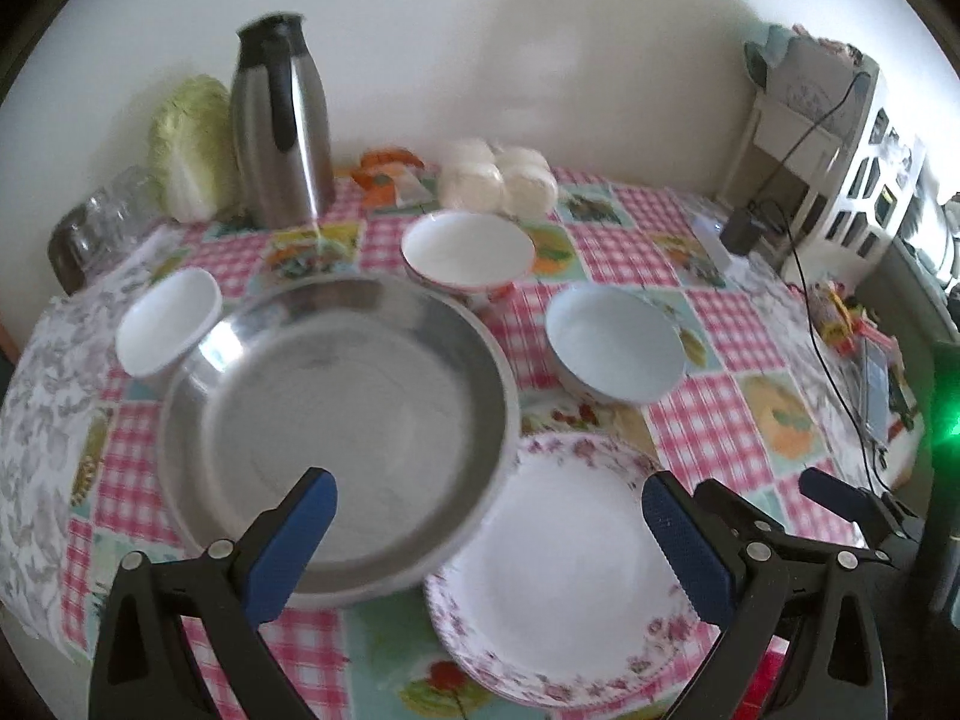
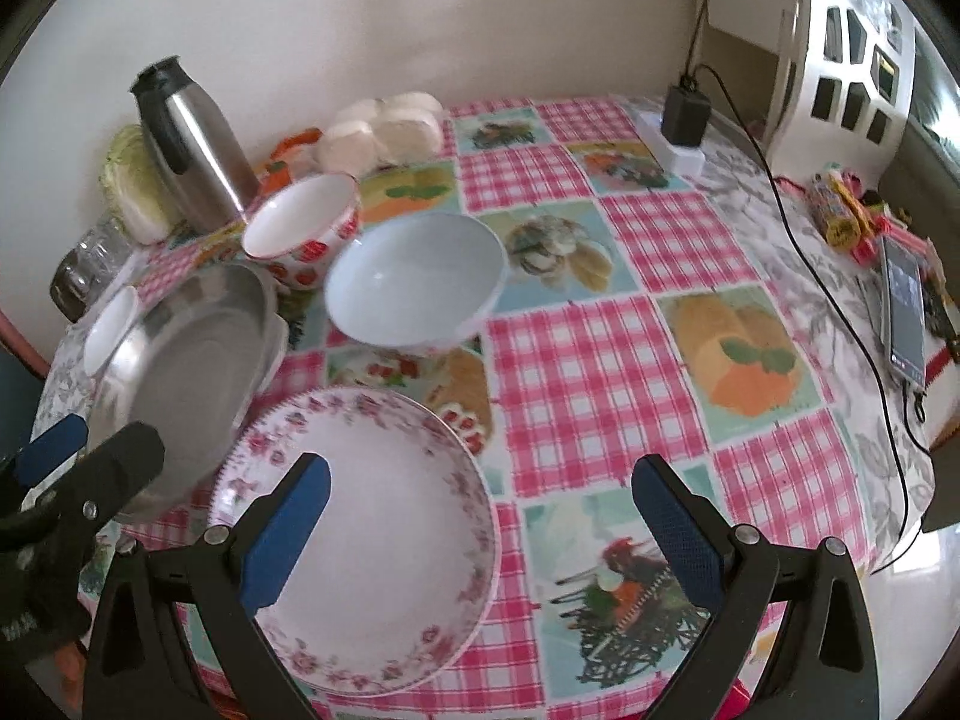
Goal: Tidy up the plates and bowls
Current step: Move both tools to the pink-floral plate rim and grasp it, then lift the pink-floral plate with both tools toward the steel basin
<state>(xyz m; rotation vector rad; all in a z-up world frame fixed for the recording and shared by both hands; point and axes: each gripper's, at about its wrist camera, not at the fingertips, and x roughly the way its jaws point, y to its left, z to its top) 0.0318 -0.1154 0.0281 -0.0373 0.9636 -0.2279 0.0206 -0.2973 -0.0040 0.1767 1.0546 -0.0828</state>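
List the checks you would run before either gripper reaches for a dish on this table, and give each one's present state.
1. Left gripper open, holding nothing: ok.
2. Right gripper open, holding nothing: ok.
3. Floral plate lies flat on the table: ok.
4. Steel basin empty: ok.
5. Light blue bowl empty and upright: ok.
6. Basin rim clear of the floral plate: cannot tell.

On the tabletop (image 2: 600,324) are standing three bowls: a pale blue bowl (image 2: 414,282), a strawberry bowl (image 2: 300,222) and a small white bowl (image 1: 168,321). One steel pan (image 1: 336,426) and one floral plate (image 2: 360,540) are lying there. One steel flask (image 1: 279,120), one cabbage (image 1: 189,144) and one phone (image 2: 903,312) are also showing.
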